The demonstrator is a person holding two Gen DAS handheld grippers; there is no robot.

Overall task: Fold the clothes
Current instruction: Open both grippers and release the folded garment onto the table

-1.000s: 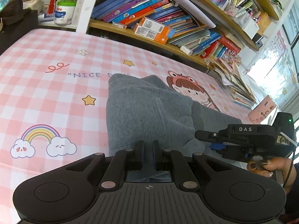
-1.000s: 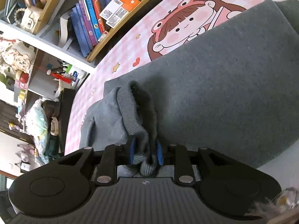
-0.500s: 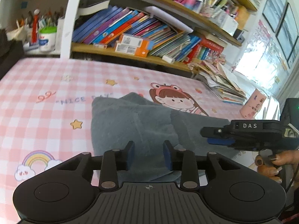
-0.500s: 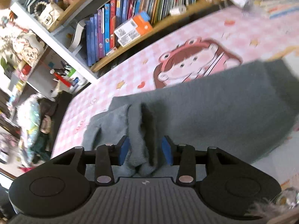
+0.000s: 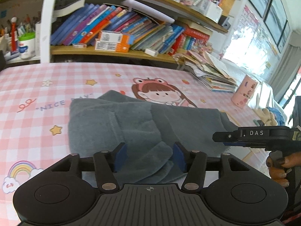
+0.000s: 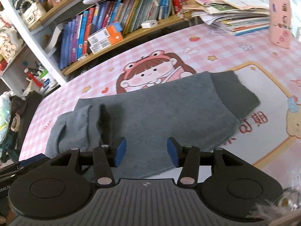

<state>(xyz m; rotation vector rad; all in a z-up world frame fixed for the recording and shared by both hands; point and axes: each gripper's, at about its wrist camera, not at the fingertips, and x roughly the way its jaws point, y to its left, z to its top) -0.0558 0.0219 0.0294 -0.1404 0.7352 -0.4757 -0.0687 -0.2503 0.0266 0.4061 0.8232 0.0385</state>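
A grey sweater (image 5: 131, 124) lies folded into a long band on the pink checked table cover (image 5: 33, 86). In the right wrist view the sweater (image 6: 160, 109) stretches from a bunched ribbed cuff (image 6: 101, 120) at the left to a darker ribbed hem (image 6: 235, 94) at the right. My left gripper (image 5: 148, 155) is open, its blue pads either side of a folded sleeve end (image 5: 150, 158) without holding it. My right gripper (image 6: 146, 151) is open and empty over the sweater's near edge; it also shows at the right of the left wrist view (image 5: 252, 136).
A bookshelf (image 5: 116, 37) packed with books runs along the table's far edge. A pile of booklets (image 5: 210, 73) and a pink box (image 5: 243, 92) stand at the far right. A cup of pens (image 5: 26, 43) stands at the far left.
Both grippers have opened and let go of the sweater, then drawn back and tilted up. The sleeve end and the cuff now lie loose on the folded garment.
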